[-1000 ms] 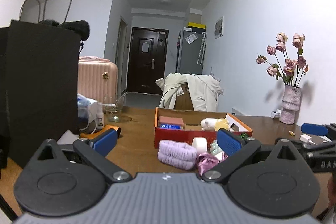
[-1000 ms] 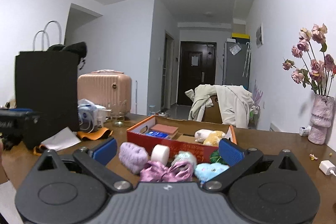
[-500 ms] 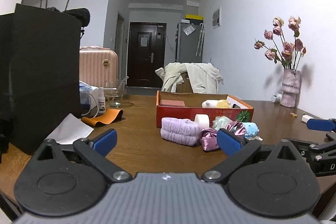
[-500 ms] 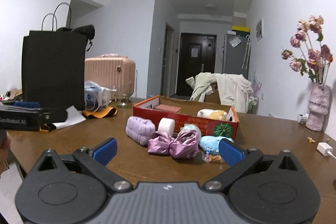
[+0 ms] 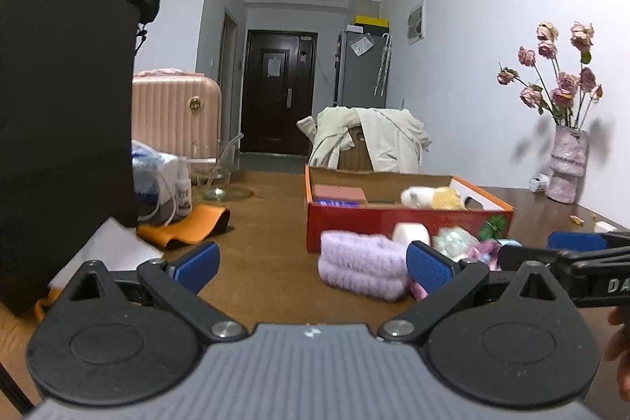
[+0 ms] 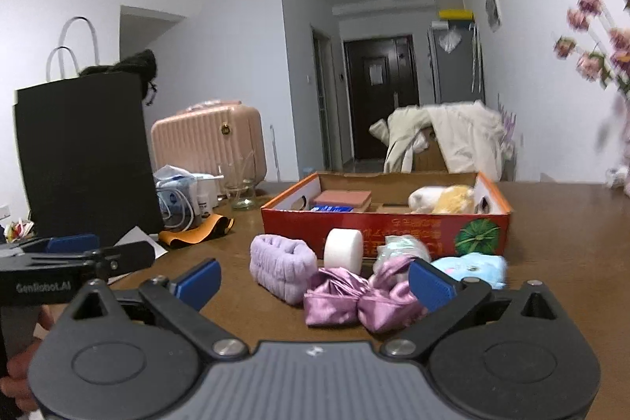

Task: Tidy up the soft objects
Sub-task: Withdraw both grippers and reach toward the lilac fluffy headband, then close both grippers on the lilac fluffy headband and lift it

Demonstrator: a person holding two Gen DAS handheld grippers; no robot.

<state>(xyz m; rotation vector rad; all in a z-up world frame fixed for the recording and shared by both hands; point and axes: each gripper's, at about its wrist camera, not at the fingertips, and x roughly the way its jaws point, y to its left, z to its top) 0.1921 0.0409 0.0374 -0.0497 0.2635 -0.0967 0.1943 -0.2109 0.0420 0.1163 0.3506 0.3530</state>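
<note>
A red cardboard box (image 6: 425, 229) stands on the wooden table with a pink block, a blue pack and a white-and-yellow plush (image 6: 443, 198) inside. In front of it lie a lilac fluffy band (image 6: 281, 268), a white roll (image 6: 343, 250), a pale green bundle (image 6: 401, 250), a purple satin bow (image 6: 356, 296) and a light blue plush (image 6: 472, 268). My right gripper (image 6: 313, 280) is open and empty, just short of the bow. My left gripper (image 5: 313, 268) is open and empty, left of the lilac band (image 5: 362, 268) and the box (image 5: 378, 221).
A tall black paper bag (image 5: 63, 128) stands at the left with white paper and an orange cloth (image 5: 185, 227) beside it. A glass beaker (image 5: 218, 180), small bottles and a pink suitcase (image 5: 177, 113) are behind. A vase of dried roses (image 5: 569, 164) is at the far right.
Both grippers have moved forward toward the pile of soft things, which now looks larger and closer. Both stay open and empty.
</note>
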